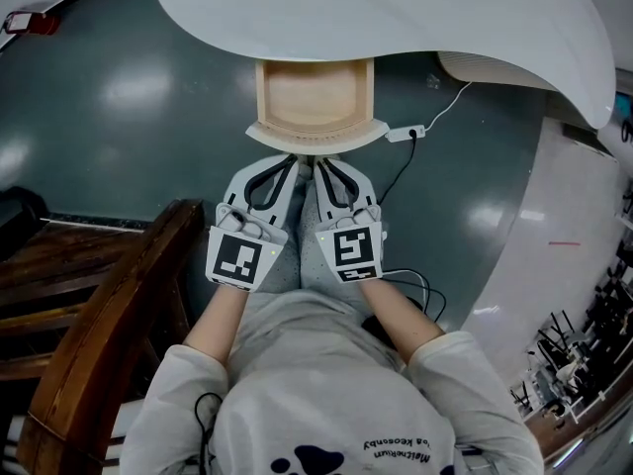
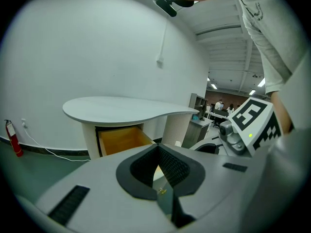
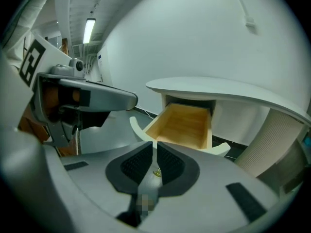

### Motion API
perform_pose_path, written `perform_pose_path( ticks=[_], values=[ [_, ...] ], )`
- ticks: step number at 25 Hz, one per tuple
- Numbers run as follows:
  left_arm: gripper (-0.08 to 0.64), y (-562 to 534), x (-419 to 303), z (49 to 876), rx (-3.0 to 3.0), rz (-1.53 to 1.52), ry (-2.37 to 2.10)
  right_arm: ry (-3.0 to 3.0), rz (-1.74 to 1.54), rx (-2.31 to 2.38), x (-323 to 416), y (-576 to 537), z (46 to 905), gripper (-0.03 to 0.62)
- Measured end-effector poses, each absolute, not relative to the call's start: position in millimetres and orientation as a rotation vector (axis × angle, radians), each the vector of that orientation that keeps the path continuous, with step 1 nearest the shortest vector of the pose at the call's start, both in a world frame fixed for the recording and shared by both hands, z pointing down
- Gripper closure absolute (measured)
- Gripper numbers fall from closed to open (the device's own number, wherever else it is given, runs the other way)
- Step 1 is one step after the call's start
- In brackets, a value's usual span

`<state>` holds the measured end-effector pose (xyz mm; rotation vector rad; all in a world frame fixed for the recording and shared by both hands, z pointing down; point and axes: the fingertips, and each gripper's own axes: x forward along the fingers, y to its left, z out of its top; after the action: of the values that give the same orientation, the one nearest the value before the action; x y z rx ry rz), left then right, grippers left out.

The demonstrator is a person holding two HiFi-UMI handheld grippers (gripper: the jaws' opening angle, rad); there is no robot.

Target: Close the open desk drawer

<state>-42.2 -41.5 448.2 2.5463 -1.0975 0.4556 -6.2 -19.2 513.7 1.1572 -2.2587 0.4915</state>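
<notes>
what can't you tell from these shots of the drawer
- Back of the drawer: head view, hidden under the desk top.
- Whether the left gripper or right gripper touches the drawer front: head view too tight; both gripper views blocked by their own bodies.
- Wooden furniture: head view, cut off by the left edge.

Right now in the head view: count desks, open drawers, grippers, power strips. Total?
Desk: 1
Open drawer: 1
Grippers: 2, the left gripper and the right gripper
Power strip: 1
Total: 5
</notes>
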Motion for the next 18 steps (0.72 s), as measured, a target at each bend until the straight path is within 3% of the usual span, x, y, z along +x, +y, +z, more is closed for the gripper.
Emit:
perform_pose_path(
  ticks=[9, 18],
  values=[
    [0.554, -34, -46, 465, 2.52, 0.473, -1.084, -2.186, 0.597, 1.098, -6, -7, 558, 0.57],
    [0.554, -28, -47, 484, 2.49, 0.502, -1.056, -2.121, 0.721, 1.109, -5, -4, 588, 0.516]
  ],
)
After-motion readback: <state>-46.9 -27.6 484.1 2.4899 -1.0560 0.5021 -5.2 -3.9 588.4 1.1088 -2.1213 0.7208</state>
